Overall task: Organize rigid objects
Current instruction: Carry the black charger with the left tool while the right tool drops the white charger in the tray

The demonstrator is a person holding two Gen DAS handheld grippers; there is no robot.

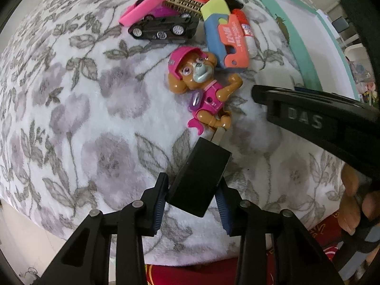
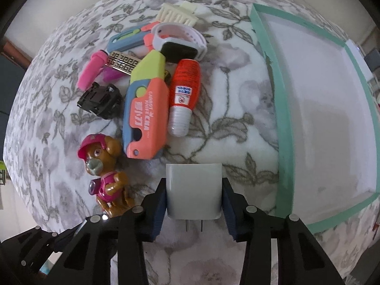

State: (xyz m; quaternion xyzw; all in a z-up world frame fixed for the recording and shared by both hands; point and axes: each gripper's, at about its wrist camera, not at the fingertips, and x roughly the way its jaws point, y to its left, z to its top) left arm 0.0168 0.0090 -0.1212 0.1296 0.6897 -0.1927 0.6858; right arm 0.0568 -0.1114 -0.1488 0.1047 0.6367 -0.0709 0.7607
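Left hand-held gripper (image 1: 192,204) clamping black block (image 1: 199,178), right hand-held gripper (image 2: 194,210) clamping white charger (image 2: 194,190)

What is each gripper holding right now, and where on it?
Left gripper: black block, pinched across its two sides. Right gripper: white plug adapter, fingers on its opposite flat sides, prongs toward the camera.

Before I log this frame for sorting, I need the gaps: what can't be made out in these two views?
- Left wrist view: the black block between the left gripper's fingers hides its own far end; a metal tab pokes out, purpose unclear.
- Right wrist view: the white charger's prongs are partly hidden by blur.
- Right wrist view: the tray's right side is cut off by the edge.
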